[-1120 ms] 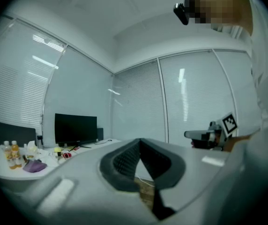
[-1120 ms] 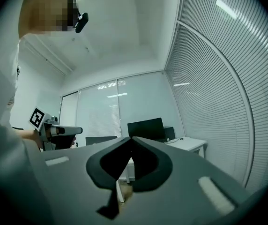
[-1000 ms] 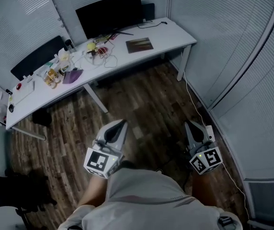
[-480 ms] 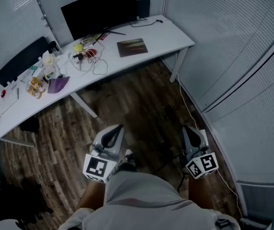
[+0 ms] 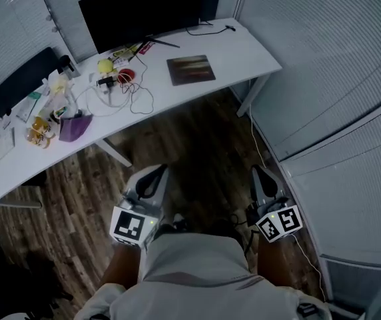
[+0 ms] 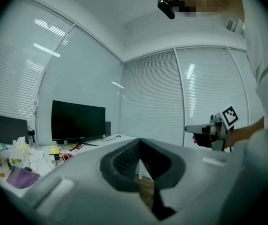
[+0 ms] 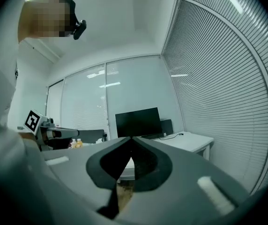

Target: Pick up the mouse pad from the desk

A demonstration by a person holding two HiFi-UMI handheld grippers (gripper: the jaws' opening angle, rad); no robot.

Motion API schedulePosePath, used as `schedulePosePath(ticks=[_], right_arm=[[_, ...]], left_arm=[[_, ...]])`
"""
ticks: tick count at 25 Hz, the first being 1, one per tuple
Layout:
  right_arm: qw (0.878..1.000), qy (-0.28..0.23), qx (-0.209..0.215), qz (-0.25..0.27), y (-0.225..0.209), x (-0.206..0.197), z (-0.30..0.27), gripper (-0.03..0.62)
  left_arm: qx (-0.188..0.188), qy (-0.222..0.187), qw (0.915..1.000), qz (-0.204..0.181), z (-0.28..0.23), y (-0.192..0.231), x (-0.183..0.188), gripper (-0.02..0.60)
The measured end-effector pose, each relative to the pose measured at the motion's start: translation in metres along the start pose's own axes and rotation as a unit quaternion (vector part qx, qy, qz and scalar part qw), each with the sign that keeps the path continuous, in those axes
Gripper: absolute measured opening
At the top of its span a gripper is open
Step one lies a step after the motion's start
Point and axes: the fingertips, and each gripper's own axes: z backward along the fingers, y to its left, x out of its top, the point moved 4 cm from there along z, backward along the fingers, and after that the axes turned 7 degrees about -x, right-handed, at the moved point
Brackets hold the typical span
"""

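Head view: nearest, the left gripper and right gripper hang over the wood-plank floor, jaws pressed together on nothing. Beyond stands a white desk between blind-covered walls. The brown mouse pad lies flat on the desk beside the black monitor, well apart from both grippers.

monitor top cut off; desk clutter indistinct
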Motion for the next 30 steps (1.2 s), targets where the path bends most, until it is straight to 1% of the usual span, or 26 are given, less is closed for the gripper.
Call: schedulePosePath(ticks=[3, 7, 11, 14, 19, 21, 26, 30], right_arm=[[1.0, 0.007, 0.017, 0.0, 0.01, 0.0, -0.025, 0.003], [0.999, 0.01, 0.037, 0.003, 0.013, 0.006, -0.06, 0.003], [0.999, 0.015, 0.052, 0.0, 0.001, 0.006, -0.101, 0.003], [0.998, 0.016, 0.067, -0.006, -0.018, 0.005, -0.137, 0.003], [0.995, 0.01, 0.098, -0.016, -0.062, 0.016, -0.203, 0.003], [0.994, 0.008, 0.111, -0.019, -0.085, 0.021, -0.229, 0.003], [0.992, 0.014, 0.125, -0.027, -0.161, 0.035, -0.286, 0.003], [0.99, 0.023, 0.134, -0.03, -0.212, 0.041, -0.328, 0.003]], left_arm=[[0.003, -0.007, 0.9999, 0.011, -0.001, 0.019, 0.001, 0.002], [0.013, -0.002, 0.9997, 0.02, -0.008, 0.045, 0.001, 0.002], [0.024, -0.008, 0.9992, 0.029, -0.03, 0.071, 0.005, 0.002], [0.035, -0.001, 0.9992, 0.02, -0.055, 0.091, 0.004, 0.002], [0.062, 0.002, 0.9981, 0.006, -0.113, 0.123, 0.017, 0.002], [0.077, 0.006, 0.997, 0.01, -0.142, 0.134, 0.024, 0.002], [0.114, 0.012, 0.9933, 0.019, -0.221, 0.155, 0.038, 0.002], [0.139, 0.021, 0.9898, 0.024, -0.271, 0.169, 0.041, 0.002]])
